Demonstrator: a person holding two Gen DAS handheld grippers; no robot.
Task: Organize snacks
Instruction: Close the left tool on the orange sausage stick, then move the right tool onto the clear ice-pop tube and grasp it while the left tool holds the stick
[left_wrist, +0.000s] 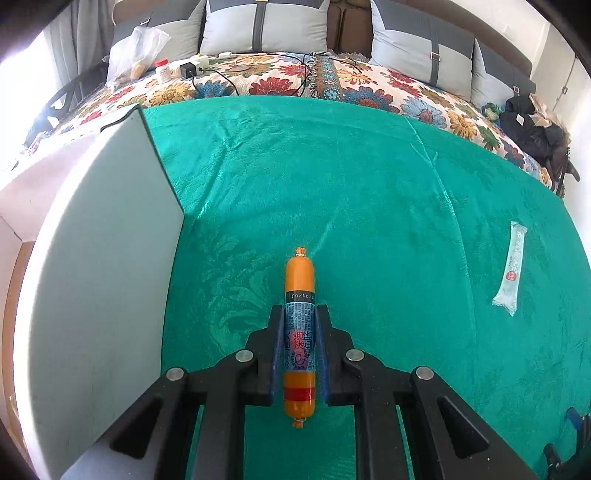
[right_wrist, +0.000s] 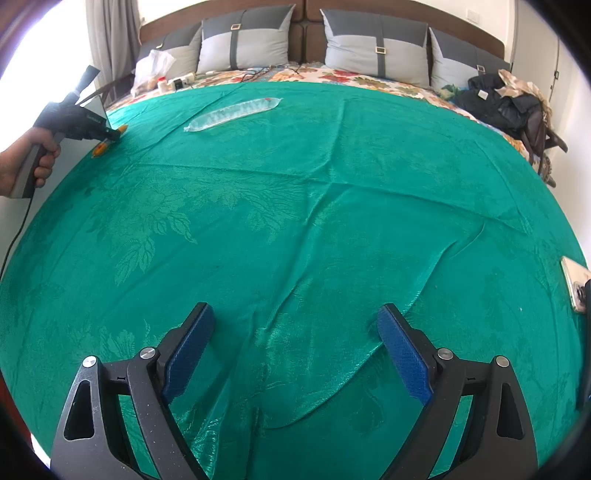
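A: Where is the sausage (left_wrist: 299, 334) held?

B: It is clamped between the left gripper (left_wrist: 300, 314) fingers along its lower half, lengthwise, just over the green cloth (left_wrist: 369, 192) on the bed. The white box (left_wrist: 99, 236) is just beside it, to the left. The clear packet (left_wrist: 511, 267) lies well apart on the cloth, untouched. The right gripper (right_wrist: 295, 321) is held with fingers wide apart, and nothing is between them.

A: What could be expected to go wrong?

B: The casing looks slick and round, so a slide out along the pads may be feared if the sausage is tilted nose-down. The free orange end sticks out ahead, so the box wall could be struck on the way over, and the sausage twisted in the grip. If it is released too soon, it would likely roll on the cloth.
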